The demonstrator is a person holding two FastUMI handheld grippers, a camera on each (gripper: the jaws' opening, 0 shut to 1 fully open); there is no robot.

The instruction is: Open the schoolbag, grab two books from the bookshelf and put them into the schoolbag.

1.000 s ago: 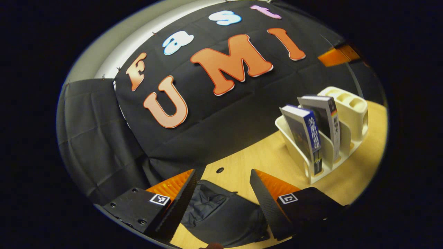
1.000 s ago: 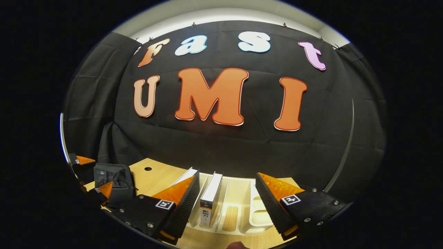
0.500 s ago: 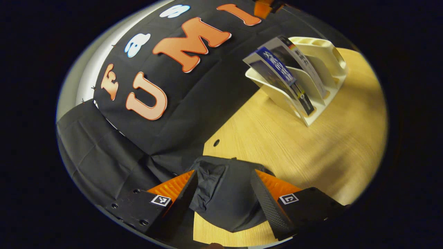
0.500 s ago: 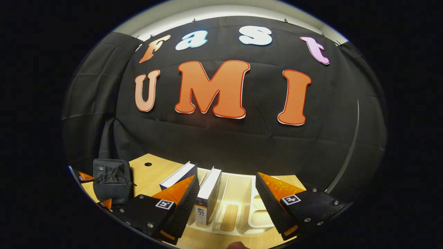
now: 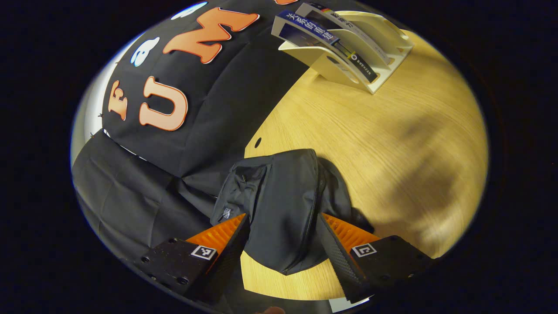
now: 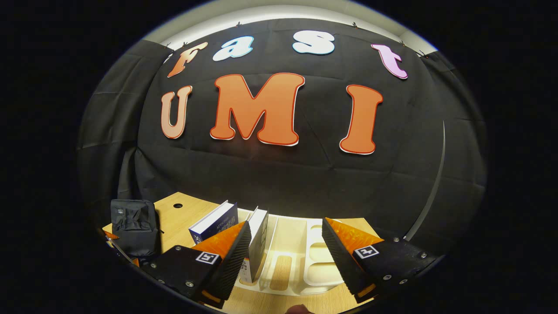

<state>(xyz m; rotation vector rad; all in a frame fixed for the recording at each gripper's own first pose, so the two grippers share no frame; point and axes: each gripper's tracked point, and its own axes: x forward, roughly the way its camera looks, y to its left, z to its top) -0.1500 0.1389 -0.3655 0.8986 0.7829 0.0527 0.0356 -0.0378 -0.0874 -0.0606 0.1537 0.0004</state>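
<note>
The wooden table (image 5: 392,144) carries the black schoolbag (image 5: 283,205), zipped and slumped at its left end, well apart from the cream bookshelf (image 6: 301,257) holding two books (image 6: 213,220); the left gripper (image 5: 282,235) hangs spread above the bag; best to find the zip pull before closing; the left gripper view shows the zip (image 5: 311,205), the right gripper view the shelf slots; the right gripper (image 6: 285,248) gapes, holding nothing.

R gripper (image 6: 285,250) open, over cream bookshelf (image 6: 318,266) | 2 books (image 6: 213,221) upright in left slots | black schoolbag (image 6: 133,226) far left on table (image 6: 183,218), prob. zipped, too small to confirm
</note>
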